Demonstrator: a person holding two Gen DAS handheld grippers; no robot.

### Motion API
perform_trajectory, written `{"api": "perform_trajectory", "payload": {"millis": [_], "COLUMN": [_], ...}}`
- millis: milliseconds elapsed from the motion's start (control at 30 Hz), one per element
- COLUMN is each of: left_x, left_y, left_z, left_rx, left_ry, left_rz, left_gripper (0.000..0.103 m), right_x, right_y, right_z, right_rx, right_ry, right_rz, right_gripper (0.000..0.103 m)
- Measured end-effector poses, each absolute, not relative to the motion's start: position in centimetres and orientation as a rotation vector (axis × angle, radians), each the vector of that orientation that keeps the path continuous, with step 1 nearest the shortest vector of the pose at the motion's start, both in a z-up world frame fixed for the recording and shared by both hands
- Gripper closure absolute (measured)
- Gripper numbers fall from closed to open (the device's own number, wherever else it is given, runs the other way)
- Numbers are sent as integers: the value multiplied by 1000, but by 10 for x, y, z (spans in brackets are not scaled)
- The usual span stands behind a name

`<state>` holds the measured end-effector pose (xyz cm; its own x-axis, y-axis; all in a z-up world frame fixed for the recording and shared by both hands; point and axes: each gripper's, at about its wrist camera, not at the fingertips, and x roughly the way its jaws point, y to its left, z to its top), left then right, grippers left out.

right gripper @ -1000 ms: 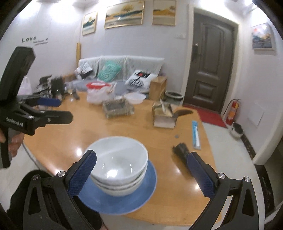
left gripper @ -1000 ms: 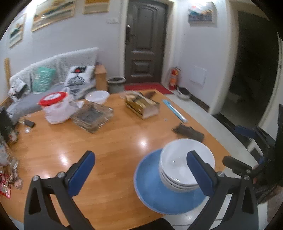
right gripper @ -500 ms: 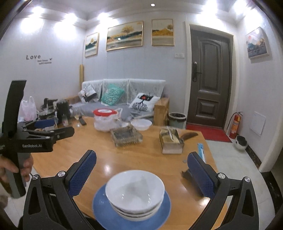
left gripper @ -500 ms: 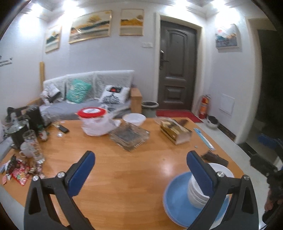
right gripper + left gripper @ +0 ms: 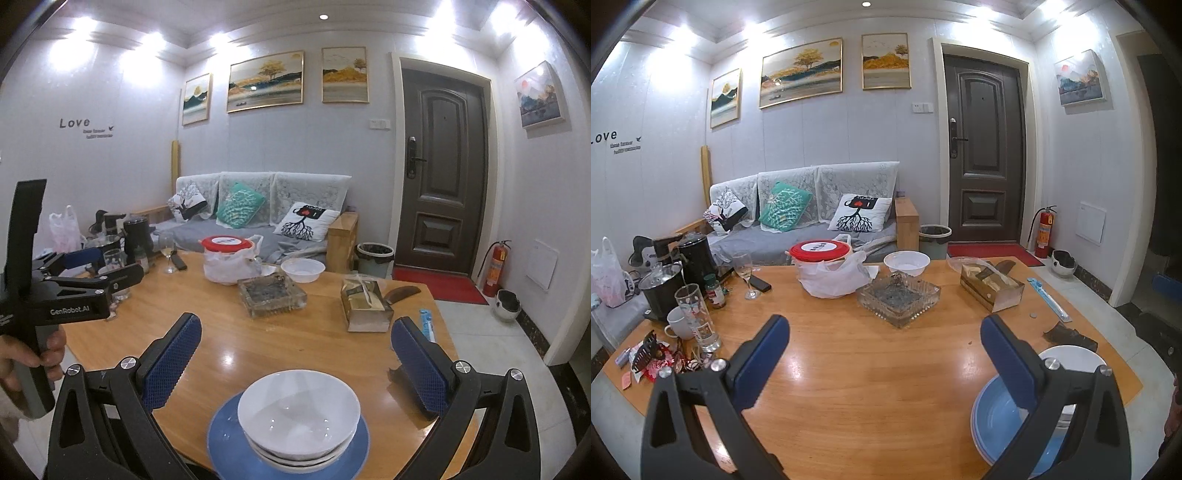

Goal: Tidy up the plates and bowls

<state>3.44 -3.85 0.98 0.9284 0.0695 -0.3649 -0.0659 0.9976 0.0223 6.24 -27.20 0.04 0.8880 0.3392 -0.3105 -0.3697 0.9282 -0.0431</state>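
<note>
- Currently both handheld grippers hover above a wooden table [image 5: 280, 343], each spread wide and holding nothing.
- Right gripper [image 5: 295, 354]: just below and between its blue pads sits a stack of white bowls [image 5: 299, 413], nested on a blue plate [image 5: 229, 439] at the table's near edge.
- Left gripper [image 5: 884, 354]: the same stack lies low and to its right, partly hidden behind its right finger [image 5: 1008, 358]; bare tabletop fills the gap between its fingers.
- From the right wrist view, the left gripper appears far off to the left, held by a hand [image 5: 22, 365] — well apart from the bowls.
- Farther ahead of both grippers: a lone white bowl [image 5: 303, 269], beside a glass ashtray [image 5: 271, 295] and a bagged red-lidded container [image 5: 227, 258].
- Step in hand, as a judgement: the near dishes look already gathered, and neither gripper is engaged — a pause between stacking moves, or close to the finish.
- Next move, if the far bowl belongs to the set: reach forward past the ashtray, close on the bowl's rim, lift it clear of the clutter, and lower it squarely onto the stack.
</note>
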Motion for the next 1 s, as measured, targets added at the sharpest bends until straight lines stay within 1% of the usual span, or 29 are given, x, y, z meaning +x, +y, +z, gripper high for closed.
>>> {"api": "perform_trajectory", "payload": {"millis": [1000], "left_x": [35], "left_y": [-39], "left_z": [10], "left_rx": [-18], "left_ry": [364], "left_rz": [64], "left_gripper": [0], "right_x": [66], "right_y": [-271], "right_z": [-6], "right_rx": [-81], "right_ry": [317], "right_rz": [347], "right_gripper": [1]}}
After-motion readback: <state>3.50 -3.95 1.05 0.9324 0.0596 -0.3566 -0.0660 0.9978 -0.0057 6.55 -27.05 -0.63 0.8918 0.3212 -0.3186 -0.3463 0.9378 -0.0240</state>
